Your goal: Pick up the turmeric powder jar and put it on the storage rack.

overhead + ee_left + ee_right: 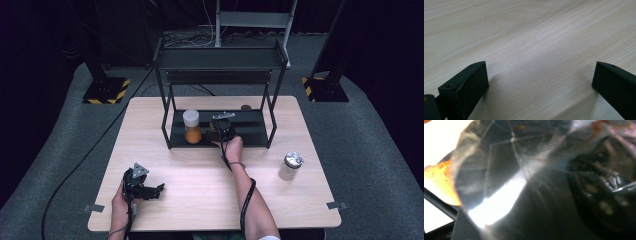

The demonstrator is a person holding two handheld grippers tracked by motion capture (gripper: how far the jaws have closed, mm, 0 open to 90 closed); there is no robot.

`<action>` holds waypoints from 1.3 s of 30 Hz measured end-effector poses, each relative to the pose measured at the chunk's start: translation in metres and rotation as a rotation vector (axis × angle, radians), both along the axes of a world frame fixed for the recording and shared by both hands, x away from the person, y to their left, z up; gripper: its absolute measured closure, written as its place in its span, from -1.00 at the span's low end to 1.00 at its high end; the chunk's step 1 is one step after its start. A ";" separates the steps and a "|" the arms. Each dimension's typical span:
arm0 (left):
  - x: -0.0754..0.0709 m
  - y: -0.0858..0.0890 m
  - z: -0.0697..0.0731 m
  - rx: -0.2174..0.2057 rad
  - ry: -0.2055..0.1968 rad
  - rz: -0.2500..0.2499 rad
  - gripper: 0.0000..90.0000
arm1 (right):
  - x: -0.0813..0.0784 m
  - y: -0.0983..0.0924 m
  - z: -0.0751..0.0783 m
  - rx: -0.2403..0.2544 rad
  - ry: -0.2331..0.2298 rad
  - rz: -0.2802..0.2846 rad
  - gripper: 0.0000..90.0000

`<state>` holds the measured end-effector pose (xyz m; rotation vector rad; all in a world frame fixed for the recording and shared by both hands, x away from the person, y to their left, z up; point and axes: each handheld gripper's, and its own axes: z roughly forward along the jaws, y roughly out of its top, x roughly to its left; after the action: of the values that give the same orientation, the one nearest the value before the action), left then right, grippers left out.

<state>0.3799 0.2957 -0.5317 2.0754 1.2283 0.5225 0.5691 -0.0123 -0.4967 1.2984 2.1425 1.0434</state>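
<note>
The right gripper (223, 131) reaches onto the lower shelf of the black metal rack (272, 125) at the table's far edge, its jaws clamped on a dark jar with a silvery foil-like top (506, 170), just beside the white-lidded glass jar of orange contents (192, 127) near the shelf's left end. I'd set it flat and clear of that neighbour before letting go, then draw straight back. The left gripper (156, 190) rests near the front-left corner of the pale wooden table (200, 200), jaws apart and empty.

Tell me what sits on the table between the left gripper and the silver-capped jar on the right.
Between the left gripper and the silver-capped jar, the person's right forearm crosses the bare table, seen in the high view.
</note>
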 end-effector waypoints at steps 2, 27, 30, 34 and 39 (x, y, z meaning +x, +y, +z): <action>0.000 0.000 0.000 0.000 0.000 0.000 -0.99 | 0.000 0.000 0.000 0.002 -0.003 -0.004 -0.33; 0.000 0.000 0.000 0.000 0.001 -0.001 -0.99 | 0.003 0.002 0.000 0.002 0.041 -0.017 -0.38; 0.000 0.000 0.000 0.001 0.001 -0.002 -0.99 | 0.002 0.002 0.000 -0.026 0.066 -0.022 -0.61; 0.000 0.000 0.000 -0.002 0.001 0.000 -0.99 | 0.001 0.001 0.003 -0.050 0.109 -0.013 -0.79; 0.000 0.000 0.000 0.000 0.002 0.000 -0.99 | -0.005 -0.007 0.007 -0.050 0.164 0.004 -0.95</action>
<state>0.3800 0.2958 -0.5317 2.0760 1.2293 0.5208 0.5640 -0.0188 -0.4892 1.4005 2.2759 0.9063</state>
